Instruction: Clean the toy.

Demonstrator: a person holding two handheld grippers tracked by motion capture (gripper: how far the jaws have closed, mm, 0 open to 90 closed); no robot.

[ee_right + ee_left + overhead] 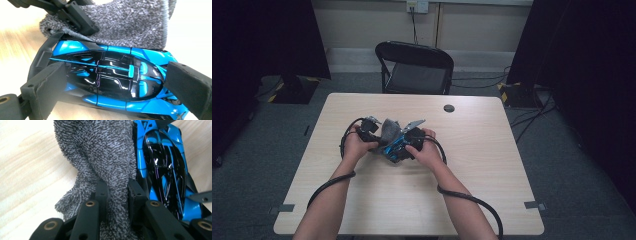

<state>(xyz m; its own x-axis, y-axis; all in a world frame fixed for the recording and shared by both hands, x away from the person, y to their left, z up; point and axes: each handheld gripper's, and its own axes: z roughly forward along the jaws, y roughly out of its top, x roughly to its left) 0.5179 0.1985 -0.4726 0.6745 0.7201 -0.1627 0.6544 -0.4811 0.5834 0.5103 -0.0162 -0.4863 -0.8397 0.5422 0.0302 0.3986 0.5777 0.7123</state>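
A glossy blue and black toy car (112,77) lies on the table with a fuzzy grey cloth (100,152) pressed against its side. My left gripper (117,188) is shut on a fold of the cloth, whose pile bulges out between the two black jaws. My right gripper (117,85) spans the car lengthwise, one pad on each end of it. In the high view both hands meet at the table's middle, the left gripper (371,131) by the cloth (390,129) and the right gripper (404,142) over the car (395,146).
The light wooden table (462,165) has a small dark round cap (449,108) near its far edge. A black folding chair (417,67) stands behind the table. Cables trail from both grippers along the forearms.
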